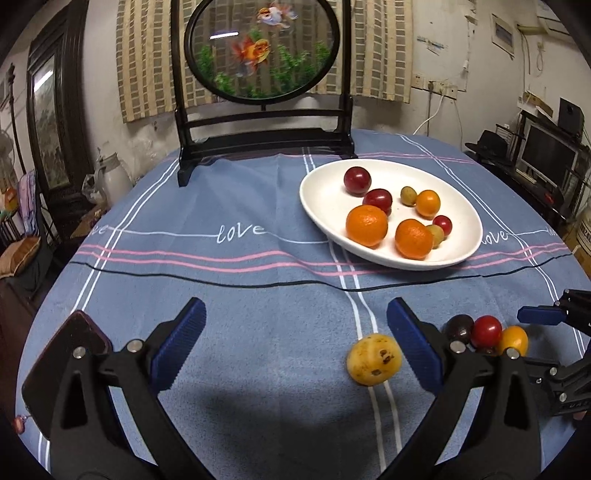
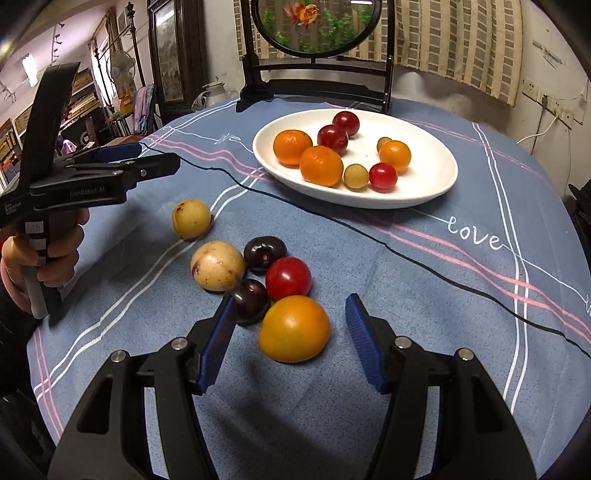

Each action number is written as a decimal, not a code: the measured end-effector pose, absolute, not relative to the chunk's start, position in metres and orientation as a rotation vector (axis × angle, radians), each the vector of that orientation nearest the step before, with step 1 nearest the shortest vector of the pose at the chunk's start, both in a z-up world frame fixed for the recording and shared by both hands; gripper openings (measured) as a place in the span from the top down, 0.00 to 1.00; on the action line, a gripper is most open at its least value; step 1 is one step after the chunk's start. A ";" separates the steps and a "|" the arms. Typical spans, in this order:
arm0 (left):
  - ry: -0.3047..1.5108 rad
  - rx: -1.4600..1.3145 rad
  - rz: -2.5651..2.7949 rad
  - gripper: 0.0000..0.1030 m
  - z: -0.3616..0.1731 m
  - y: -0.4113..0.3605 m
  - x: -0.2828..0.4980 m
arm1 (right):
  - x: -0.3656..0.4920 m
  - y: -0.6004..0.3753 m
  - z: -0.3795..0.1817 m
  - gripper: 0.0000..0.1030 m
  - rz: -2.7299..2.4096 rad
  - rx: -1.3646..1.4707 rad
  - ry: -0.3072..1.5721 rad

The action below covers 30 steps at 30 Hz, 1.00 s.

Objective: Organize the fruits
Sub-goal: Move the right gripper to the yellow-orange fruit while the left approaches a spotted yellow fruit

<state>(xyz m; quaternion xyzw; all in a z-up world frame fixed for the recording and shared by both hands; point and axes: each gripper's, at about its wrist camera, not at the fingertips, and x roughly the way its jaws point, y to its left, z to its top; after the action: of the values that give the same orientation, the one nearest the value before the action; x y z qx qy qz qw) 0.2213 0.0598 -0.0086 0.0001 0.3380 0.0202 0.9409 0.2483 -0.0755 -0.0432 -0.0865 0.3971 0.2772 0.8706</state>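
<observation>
left gripper (image 1: 295, 350) open, holds nothing, low in its view | yellow fruit (image 1: 373, 359) on blue cloth (image 1: 240, 295), just inside its right finger | right gripper (image 2: 291, 345) open around orange tomato (image 2: 294, 328), not touching | white plate (image 2: 436, 184) of fruit, upper middle

Glossy white ceramic-looking plate (image 2: 436, 184), matt blue woven tablecloth (image 2: 406, 280), ridged claw pads (image 2: 360, 328).

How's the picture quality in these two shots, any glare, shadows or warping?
Left wrist view: fisheye bends the table edge, a light streak glares on the round fish panel, a soft shadow lies between the open left claw. Right wrist view: dark corners, fruit sharp, yellow tomato shiny.
</observation>
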 end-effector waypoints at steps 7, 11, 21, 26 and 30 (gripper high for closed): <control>0.709 0.005 0.039 0.03 -0.013 0.060 0.221 | 0.250 -0.073 -0.047 0.40 0.591 -0.203 0.861; 0.719 0.011 0.036 0.03 -0.014 0.060 0.221 | 0.247 -0.072 -0.048 0.40 0.609 -0.222 0.866; 0.727 0.009 0.030 0.03 -0.014 0.060 0.222 | 0.254 -0.080 -0.051 0.42 0.635 -0.152 0.906; 0.731 -0.021 0.024 0.03 -0.014 0.064 0.221 | 0.256 -0.086 -0.051 0.50 0.643 -0.112 0.914; 0.737 -0.026 0.019 0.03 -0.016 0.065 0.222 | 0.257 -0.088 -0.051 0.55 0.649 -0.097 0.920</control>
<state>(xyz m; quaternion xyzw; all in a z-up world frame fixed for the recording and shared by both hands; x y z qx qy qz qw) 0.2217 0.0649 -0.0155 -0.0129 0.3601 0.0095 0.9328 0.2569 -0.0881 -0.0512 -0.0459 0.4361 0.3074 0.8446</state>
